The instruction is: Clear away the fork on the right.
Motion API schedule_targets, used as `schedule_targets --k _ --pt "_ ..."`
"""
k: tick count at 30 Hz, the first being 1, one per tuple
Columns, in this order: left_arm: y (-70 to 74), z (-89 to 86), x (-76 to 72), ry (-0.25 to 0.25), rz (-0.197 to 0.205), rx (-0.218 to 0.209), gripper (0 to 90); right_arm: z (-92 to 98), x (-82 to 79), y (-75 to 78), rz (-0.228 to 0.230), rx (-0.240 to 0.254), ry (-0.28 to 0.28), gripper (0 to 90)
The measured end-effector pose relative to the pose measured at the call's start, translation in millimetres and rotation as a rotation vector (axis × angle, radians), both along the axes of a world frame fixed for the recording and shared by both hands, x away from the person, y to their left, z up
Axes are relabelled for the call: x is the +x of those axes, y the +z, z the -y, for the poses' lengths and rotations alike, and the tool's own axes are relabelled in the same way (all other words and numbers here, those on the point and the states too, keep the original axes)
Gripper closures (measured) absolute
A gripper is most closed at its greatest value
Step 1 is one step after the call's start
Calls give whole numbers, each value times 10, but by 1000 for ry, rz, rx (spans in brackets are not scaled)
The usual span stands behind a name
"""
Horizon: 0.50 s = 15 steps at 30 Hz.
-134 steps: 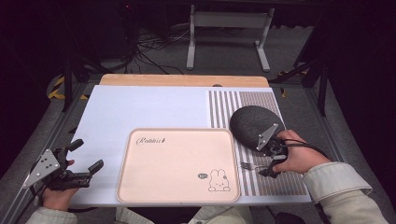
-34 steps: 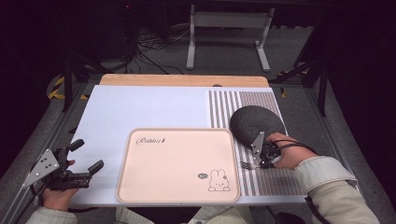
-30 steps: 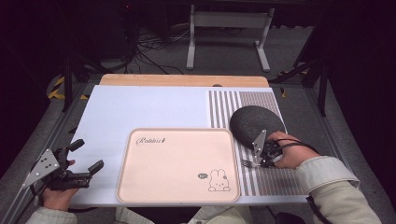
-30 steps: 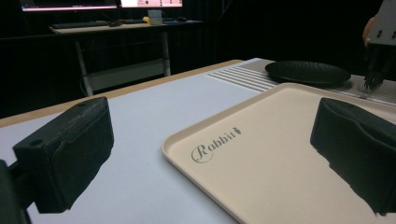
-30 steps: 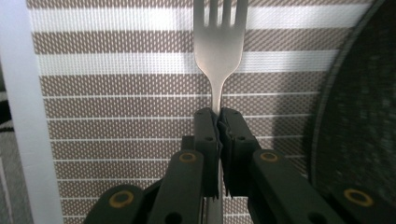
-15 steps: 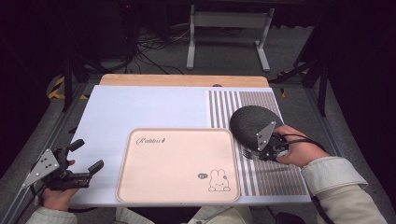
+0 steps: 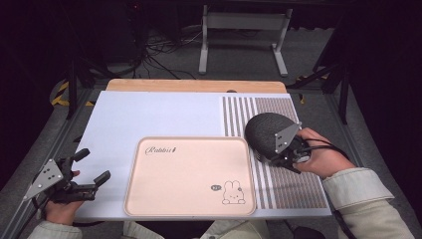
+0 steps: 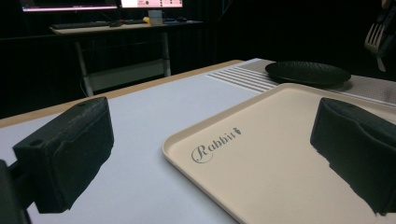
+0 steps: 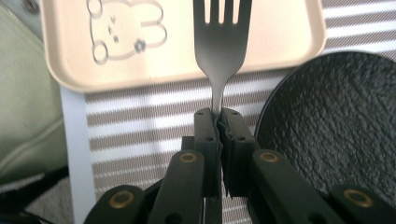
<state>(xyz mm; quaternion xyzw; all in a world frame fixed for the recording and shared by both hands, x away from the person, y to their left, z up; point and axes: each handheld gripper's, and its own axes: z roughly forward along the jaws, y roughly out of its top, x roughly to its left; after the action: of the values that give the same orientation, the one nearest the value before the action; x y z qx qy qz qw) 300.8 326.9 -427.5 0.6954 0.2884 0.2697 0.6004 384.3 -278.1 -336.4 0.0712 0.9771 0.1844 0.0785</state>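
My right gripper (image 9: 219, 122) has its fingers (image 9: 207, 135) clamped on a fork (image 9: 221, 42), tines ahead over the tray (image 9: 187, 70), the black plate (image 9: 341, 126) just beside. My left gripper (image 8: 210, 158) rests on the bench (image 8: 116, 116), fingers (image 8: 65, 149) wide apart, holding nothing.

Overhead light falls evenly on the white table (image 7: 149, 119), while the room around it sinks into near black. The pink tray (image 8: 280, 154) shows soft shadows. Close up, the fork (image 9: 219, 42) and the near jaws look slightly blurred.
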Motion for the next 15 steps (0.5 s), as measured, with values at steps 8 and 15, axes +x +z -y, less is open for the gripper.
schedule_targets --k 8,15 --pt "2 1 -3 0 1 -2 3 -127 -60 121 -31 81 -101 864" --pt "1 2 -2 1 3 -5 2 -250 -69 178 -23 109 -190 864"
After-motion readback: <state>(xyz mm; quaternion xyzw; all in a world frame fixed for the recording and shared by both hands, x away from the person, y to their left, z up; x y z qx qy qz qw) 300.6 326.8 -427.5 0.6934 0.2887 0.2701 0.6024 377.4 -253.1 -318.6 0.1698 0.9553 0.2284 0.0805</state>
